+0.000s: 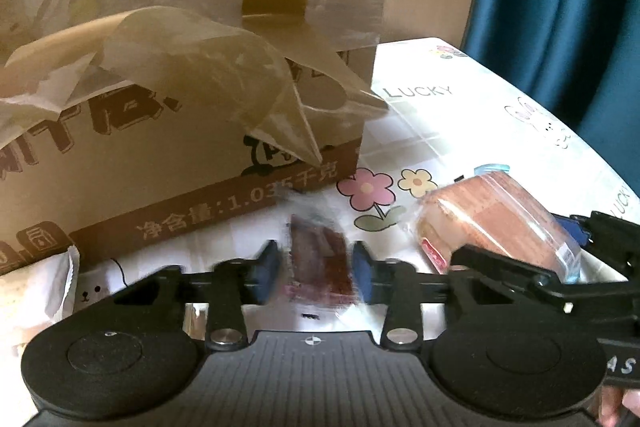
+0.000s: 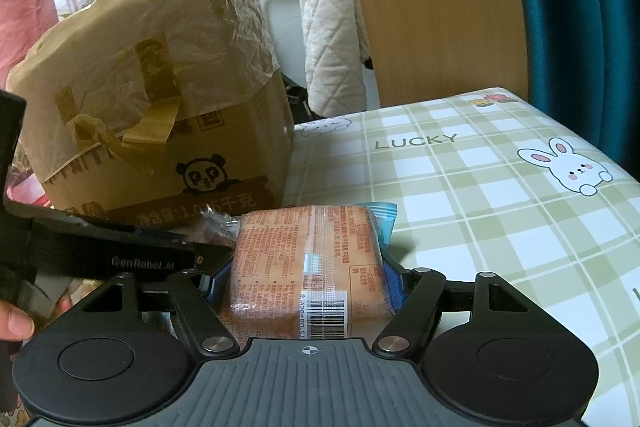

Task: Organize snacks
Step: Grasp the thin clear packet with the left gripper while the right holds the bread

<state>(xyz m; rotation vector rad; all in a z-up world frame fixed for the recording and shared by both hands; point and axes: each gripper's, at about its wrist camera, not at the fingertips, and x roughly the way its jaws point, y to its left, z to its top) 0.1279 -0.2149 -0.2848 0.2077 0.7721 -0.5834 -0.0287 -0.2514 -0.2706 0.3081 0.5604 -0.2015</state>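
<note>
While the right gripper point(image 2: 306, 279) clamps an orange cake pack point(image 2: 308, 267) just above the checked tablecloth point(image 2: 480, 195), the left gripper point(image 1: 316, 267) straddles a small dark-red snack point(image 1: 320, 259); blur hides whether its pads touch. Both sit beside the taped carton point(image 1: 160, 167).

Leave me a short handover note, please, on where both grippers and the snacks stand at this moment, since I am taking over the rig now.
Right gripper: shut on the orange wrapped cake, held just above the checked tablecloth.
Left gripper: its pads sit either side of a small dark red snack packet; the view is blurred, so a firm grip cannot be confirmed.
The taped cardboard box stands right behind both snacks. A white packet lies at its base on the left.
Done: the cake is picked up.
Left: secure the red packet and put both snacks, then the white packet, in their place.
</note>
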